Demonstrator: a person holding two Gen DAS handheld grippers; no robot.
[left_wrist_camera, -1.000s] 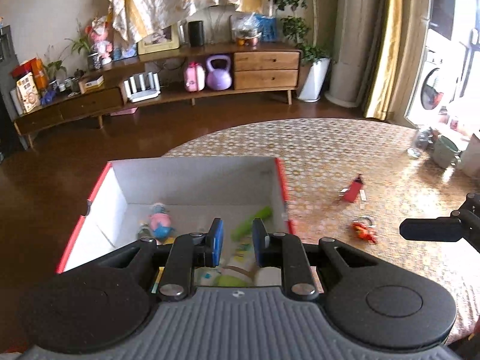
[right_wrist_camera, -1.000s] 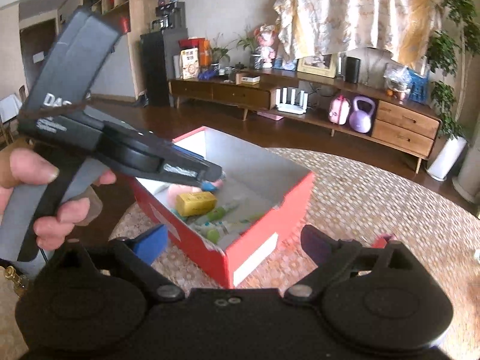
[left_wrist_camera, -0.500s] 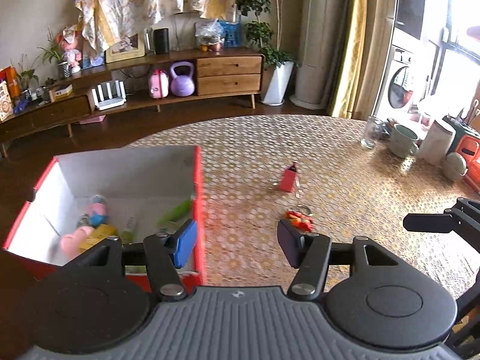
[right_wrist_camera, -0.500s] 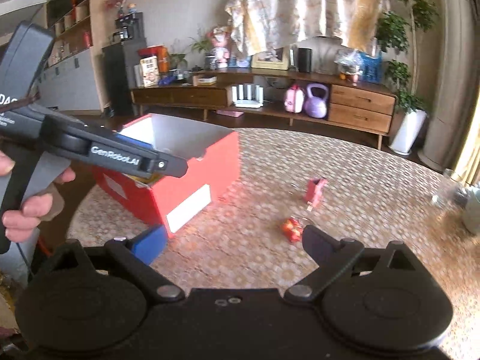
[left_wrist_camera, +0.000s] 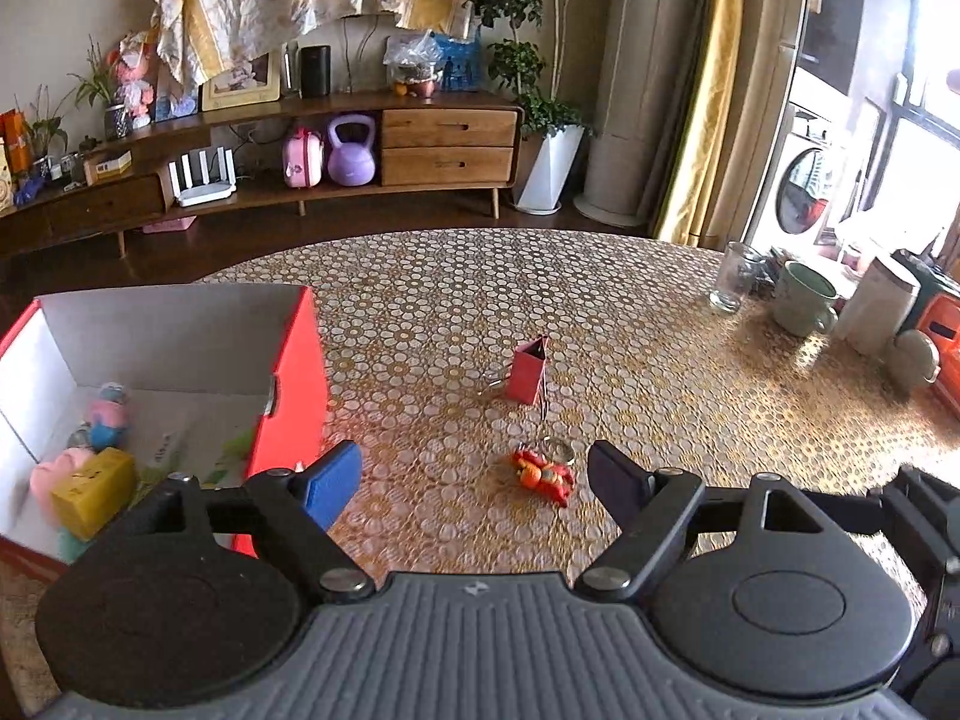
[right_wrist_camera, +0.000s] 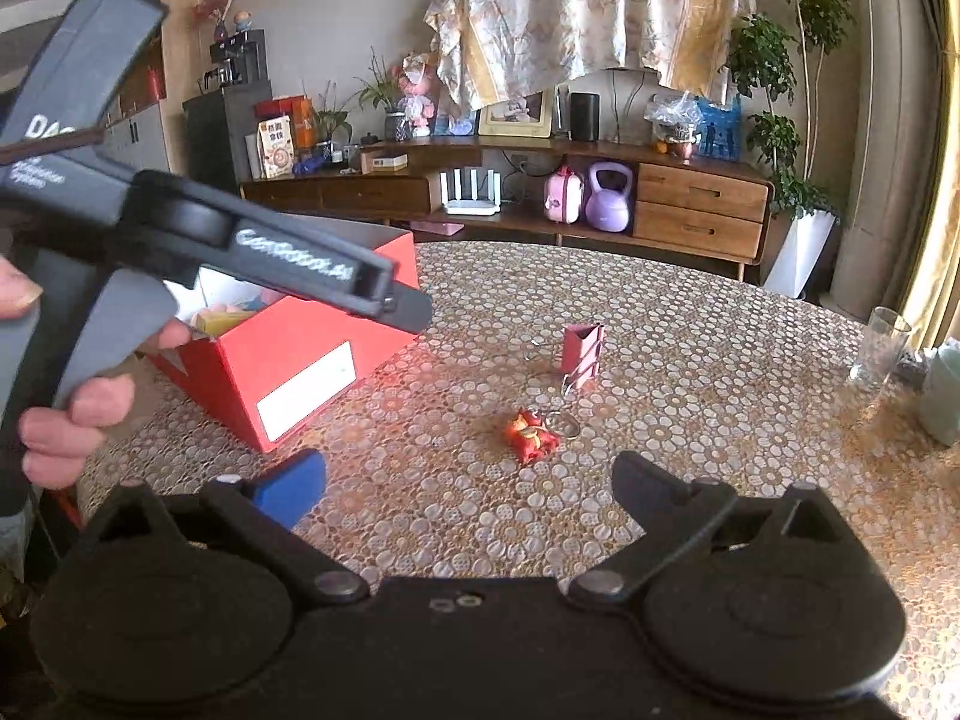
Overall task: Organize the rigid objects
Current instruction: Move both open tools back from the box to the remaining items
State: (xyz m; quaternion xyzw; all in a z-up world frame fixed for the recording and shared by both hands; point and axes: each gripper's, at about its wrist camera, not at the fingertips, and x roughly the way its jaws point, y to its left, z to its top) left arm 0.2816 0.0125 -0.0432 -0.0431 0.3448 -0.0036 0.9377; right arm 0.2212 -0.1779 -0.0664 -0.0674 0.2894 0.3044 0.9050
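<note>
Red box (left_wrist_camera: 288,372) at 9 o'clock on bench, several toys inside | left: keychain charm (left_wrist_camera: 543,474), red clip (left_wrist_camera: 529,372) at 12 | left tool (left_wrist_camera: 474,480), right tool (right_wrist_camera: 468,480) both spread, empty

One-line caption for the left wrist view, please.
Open left gripper hovers near orange keychain toy, red binder clip beyond, red box alongside.

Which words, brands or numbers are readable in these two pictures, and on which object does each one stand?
"GenRobot.AI": white letters, slightly blurred, on the side of the black handheld left gripper.
"DA...": cut-off white letters on its upper grey body; the smaller lines below are too blurred.
White label on the red cardboard box: blank.
Yellow block in the box: dark marks, unreadable.
Packages on the wooden sideboard: print too small.
</note>
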